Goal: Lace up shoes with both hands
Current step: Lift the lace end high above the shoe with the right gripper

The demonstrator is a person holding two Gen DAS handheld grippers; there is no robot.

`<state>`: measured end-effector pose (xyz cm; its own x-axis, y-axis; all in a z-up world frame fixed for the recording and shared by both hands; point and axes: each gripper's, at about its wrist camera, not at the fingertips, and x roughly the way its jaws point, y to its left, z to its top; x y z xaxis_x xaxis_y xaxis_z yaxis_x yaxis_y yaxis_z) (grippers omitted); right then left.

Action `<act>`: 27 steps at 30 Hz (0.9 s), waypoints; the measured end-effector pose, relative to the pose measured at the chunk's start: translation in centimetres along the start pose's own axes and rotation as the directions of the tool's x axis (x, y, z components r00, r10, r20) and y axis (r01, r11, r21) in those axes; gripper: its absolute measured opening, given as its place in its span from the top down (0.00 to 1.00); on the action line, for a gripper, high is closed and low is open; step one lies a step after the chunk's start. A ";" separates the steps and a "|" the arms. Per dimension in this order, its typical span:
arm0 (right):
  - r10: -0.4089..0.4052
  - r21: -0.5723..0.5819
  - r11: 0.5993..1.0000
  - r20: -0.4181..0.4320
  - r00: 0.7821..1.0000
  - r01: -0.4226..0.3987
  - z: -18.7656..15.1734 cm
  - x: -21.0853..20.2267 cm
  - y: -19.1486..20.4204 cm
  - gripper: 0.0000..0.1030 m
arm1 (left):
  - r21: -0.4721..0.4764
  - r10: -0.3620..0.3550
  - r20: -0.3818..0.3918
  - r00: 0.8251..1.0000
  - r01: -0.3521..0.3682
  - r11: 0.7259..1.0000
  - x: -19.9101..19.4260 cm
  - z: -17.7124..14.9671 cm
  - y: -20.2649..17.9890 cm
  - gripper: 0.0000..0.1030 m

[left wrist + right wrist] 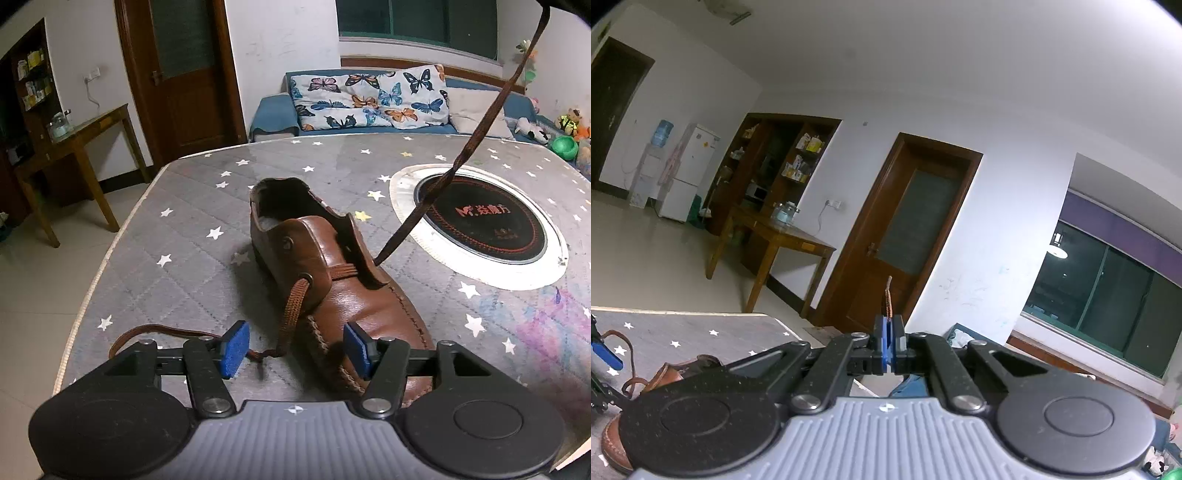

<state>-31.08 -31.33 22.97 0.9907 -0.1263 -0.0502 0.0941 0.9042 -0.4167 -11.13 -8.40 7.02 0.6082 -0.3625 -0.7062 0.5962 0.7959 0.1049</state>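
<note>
Plainly, the brown leather shoe (325, 280) lies on the star-printed table cover (184, 229), toe toward the left wrist camera, heel opening toward the sofa (365, 103). Its brown lace (476, 136) crosses the tongue once at the lowest pair of eyelets. One run leaves the eyelet on the side nearer the round hob inset (480, 225) and climbs taut out of the top of the frame. The other run drops from the opposite eyelet, passes between the blue pads of the left gripper (293, 349) and curls off on the cover.

The left gripper stands wide apart, holding nothing, its pads either side of the slack run beside the toe. The right gripper (889, 345) is pressed together high above the table, a short lace tip (888, 302) standing up from its pads; that this is the end of the taut run seems likely, though the right wrist view does not show the link.

To do the draw well, the pull should stay in line with the eyelet so the shoe does not tip or slide. Both ends should come out even before the next crossing. If the left gripper takes the slack run, it should pinch near the tip, where the lace is stiff enough to aim at an upper eyelet (288, 243).
</note>
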 end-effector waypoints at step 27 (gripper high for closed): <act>0.011 -0.046 0.999 0.018 1.000 -0.010 0.0 1.2 0.5 0.99 | -0.001 -0.027 -0.004 1.000 0.027 1.000 -0.1 1.4 0.1 0.42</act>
<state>-29.80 -31.02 22.74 0.9933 -0.1094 -0.0383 0.0799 0.8857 -0.4574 -10.44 -8.92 8.09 0.5895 -0.3821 -0.7117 0.6120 0.7863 0.0847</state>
